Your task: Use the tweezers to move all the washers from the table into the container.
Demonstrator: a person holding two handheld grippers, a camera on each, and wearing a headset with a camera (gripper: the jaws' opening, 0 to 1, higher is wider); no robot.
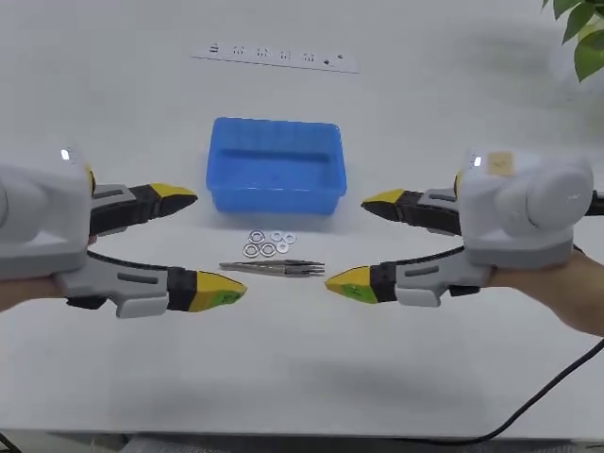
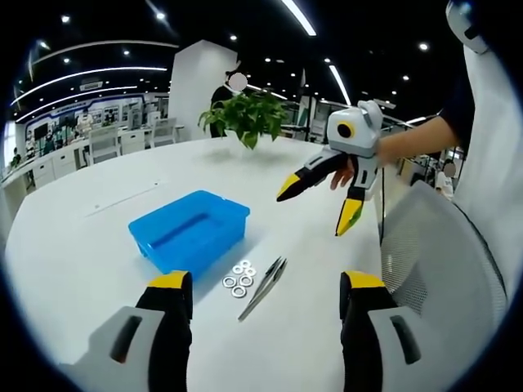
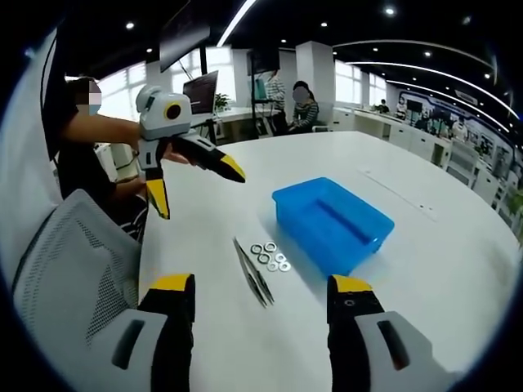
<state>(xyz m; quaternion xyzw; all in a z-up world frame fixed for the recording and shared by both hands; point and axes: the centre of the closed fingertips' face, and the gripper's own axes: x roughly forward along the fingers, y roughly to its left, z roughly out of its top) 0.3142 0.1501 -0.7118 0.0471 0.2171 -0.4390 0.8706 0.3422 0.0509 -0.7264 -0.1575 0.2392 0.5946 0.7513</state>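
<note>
A bright open-plan office, seen down onto a wide white worktop (image 1: 302,377), with a power strip (image 1: 276,55) along its far edge and plant leaves (image 1: 580,38) in the top right corner. Near the middle sits the blue container (image 1: 274,198), open-topped, with nothing visible inside. Just in front of it several silver washers (image 1: 268,243) lie in a tight cluster on the worktop, some touching. Just beside them, on the person's side, the tweezers (image 1: 274,268) lie flat and crosswise; which end carries the tips is too small to tell. The left hand-held gripper (image 1: 217,243) and the right hand-held gripper (image 1: 347,241) hover to either side of the tweezers, each with its jaws spread wide and holding nothing. The step in hand looks to be picking up the tweezers. To do it well, one hand-held gripper should probably come down across the tweezers' arms partway along, so that closing also pinches the tips. It should approach from the side away from the washers to avoid scattering them.
</note>
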